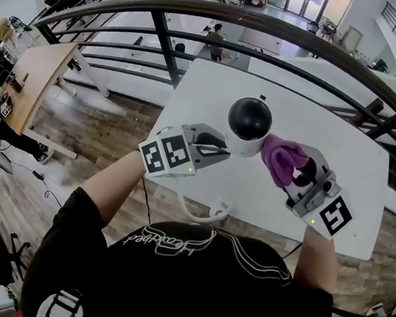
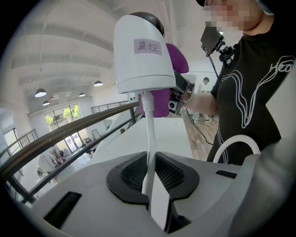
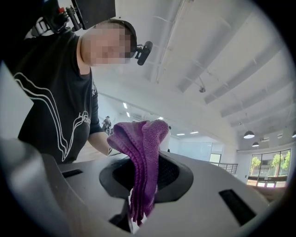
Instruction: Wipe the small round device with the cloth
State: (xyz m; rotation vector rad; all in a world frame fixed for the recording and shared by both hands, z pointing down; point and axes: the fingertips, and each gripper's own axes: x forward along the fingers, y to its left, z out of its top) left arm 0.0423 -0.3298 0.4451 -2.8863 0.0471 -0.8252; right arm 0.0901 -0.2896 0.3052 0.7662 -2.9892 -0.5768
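Note:
The small round device point(image 1: 248, 124), white with a black dome on top, is held above the white table point(image 1: 363, 177). My left gripper point(image 1: 220, 149) is at its left. In the left gripper view the jaws point(image 2: 149, 180) are shut on the thin white stem point(image 2: 150, 134) under the device's labelled body point(image 2: 143, 55). My right gripper point(image 1: 298, 169) comes in from the right, shut on a folded purple cloth point(image 1: 281, 159). The cloth lies against the device's right side. In the right gripper view the cloth point(image 3: 143, 157) hangs out of the shut jaws point(image 3: 138, 203) and hides most of the device.
A white cable loop point(image 1: 206, 214) hangs near the table's front edge, close to the person's chest. A dark curved railing point(image 1: 198, 11) runs behind the table, with a lower floor of desks and people beyond. Wooden floor lies to the left.

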